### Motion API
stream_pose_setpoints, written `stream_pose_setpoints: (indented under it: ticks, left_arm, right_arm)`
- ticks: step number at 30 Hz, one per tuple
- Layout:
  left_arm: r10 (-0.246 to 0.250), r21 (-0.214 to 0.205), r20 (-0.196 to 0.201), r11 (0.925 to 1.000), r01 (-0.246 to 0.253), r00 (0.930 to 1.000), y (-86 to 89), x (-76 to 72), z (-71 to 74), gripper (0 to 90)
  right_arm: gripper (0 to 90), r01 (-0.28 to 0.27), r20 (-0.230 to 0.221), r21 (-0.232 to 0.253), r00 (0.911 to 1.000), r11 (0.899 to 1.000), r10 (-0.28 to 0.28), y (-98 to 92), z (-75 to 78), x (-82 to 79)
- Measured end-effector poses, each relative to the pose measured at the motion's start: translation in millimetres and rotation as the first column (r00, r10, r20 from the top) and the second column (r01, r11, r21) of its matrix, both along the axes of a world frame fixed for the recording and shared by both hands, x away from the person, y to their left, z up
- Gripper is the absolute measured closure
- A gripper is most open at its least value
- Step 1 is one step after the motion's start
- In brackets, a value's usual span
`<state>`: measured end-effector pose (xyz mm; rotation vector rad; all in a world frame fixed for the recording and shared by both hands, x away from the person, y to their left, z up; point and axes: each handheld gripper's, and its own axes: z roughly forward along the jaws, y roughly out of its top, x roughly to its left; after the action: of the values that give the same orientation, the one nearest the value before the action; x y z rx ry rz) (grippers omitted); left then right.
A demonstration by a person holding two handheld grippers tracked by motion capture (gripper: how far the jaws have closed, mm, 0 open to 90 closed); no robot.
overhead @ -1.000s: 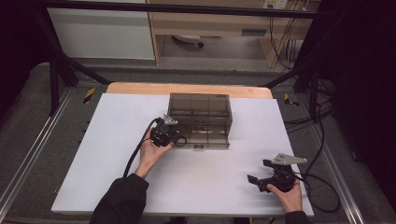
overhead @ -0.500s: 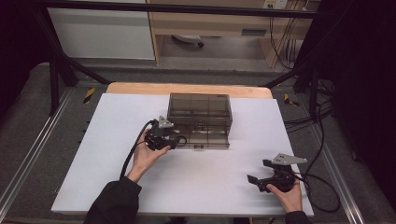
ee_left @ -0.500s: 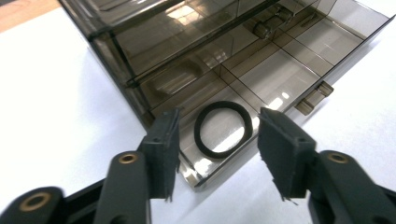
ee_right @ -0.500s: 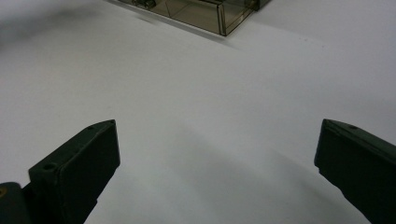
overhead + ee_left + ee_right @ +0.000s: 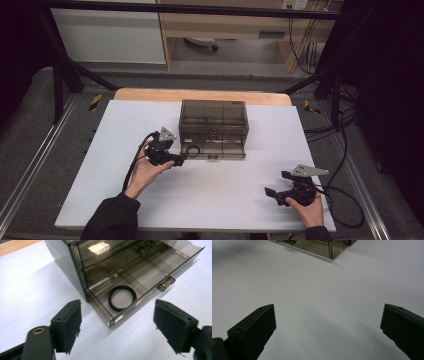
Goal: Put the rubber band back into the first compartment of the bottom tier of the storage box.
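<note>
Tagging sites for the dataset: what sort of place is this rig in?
Probably a lab or workshop recording station, not a home. A white table stands inside a black metal frame, cables trail across the grey floor, and a person works handheld grippers at a smoky plastic drawer box.

The drawer box [image 5: 117,267] is smoky, see-through plastic, glossy, with bright glints on its smooth walls. The ring [image 5: 122,298] in its open drawer looks like matt black rubber. The table top [image 5: 210,195] is smooth matt white; a bare wood edge [image 5: 200,95] shows behind. The pads [image 5: 72,325] of the left gripper [image 5: 120,332] are matt black with a fine fuzzy texture.
</note>
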<state>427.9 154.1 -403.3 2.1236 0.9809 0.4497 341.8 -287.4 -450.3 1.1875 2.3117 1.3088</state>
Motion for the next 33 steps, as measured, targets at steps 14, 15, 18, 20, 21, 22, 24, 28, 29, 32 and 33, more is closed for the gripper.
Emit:
stream_pose_setpoints:
  ticks: [14,15,18,20,21,22,24,28,29,32,33]
  left_arm:
    - [0.009,-0.004,0.008,1.0000,-0.009,0.9999,22.0,-16.6,-5.6,8.9]
    - [0.009,-0.002,0.008,1.0000,-0.009,0.9999,24.0,-17.5,-5.6,8.7]
    - [0.015,-0.006,0.004,0.9999,-0.015,0.9999,29.6,-21.3,-7.1,8.0]
    - [0.016,-0.005,0.003,0.9999,-0.016,0.9999,34.0,-23.7,-9.0,7.5]
    - [0.018,-0.002,0.001,0.9998,-0.018,0.9998,36.5,-25.2,-9.9,7.4]
    - [0.021,0.001,-0.001,0.9998,-0.021,0.9998,39.1,-26.7,-10.8,7.3]
    - [0.027,-0.003,-0.004,0.9996,-0.027,0.9996,44.4,-29.3,-12.7,7.2]
    - [0.036,-0.005,0.003,0.9994,-0.036,0.9994,54.2,-34.7,-16.4,7.3]
    - [0.038,-0.007,0.005,0.9992,-0.038,0.9993,56.3,-36.2,-17.2,7.3]
    - [0.039,-0.010,0.012,0.9992,-0.039,0.9992,62.2,-40.4,-19.2,7.3]
    - [0.041,-0.008,0.015,0.9991,-0.041,0.9990,63.9,-41.7,-19.9,7.3]
  right_arm:
    - [0.7,0.001,-0.001,0.001,1.0000,1.000,-0.001,0.0,0.2,-0.2]
    - [0.7,0.001,-0.001,0.001,1.0000,1.000,-0.001,0.0,0.2,-0.2]
    - [0.7,0.001,-0.001,0.002,1.0000,1.000,-0.001,-0.1,0.2,-0.3]
    - [0.7,0.002,0.001,0.003,1.0000,1.000,-0.002,-0.2,0.3,-0.4]
    - [0.7,0.003,0.001,0.003,1.0000,1.000,-0.003,-0.2,0.3,-0.3]
    - [0.7,0.003,0.000,0.003,1.0000,1.000,-0.003,-0.1,0.3,-0.3]
    - [0.7,0.001,-0.001,0.002,1.0000,1.000,-0.001,-0.1,0.2,-0.3]
    - [0.7,0.002,-0.003,0.002,1.0000,1.000,-0.002,0.1,0.3,-0.5]
    - [0.7,0.001,0.000,0.002,1.0000,1.000,-0.001,-0.2,0.2,-0.4]
    - [0.7,0.003,-0.001,0.002,1.0000,1.000,-0.003,0.0,0.1,-0.1]
    - [0.7,0.001,0.000,0.000,1.0000,1.000,-0.001,0.0,0.0,0.0]
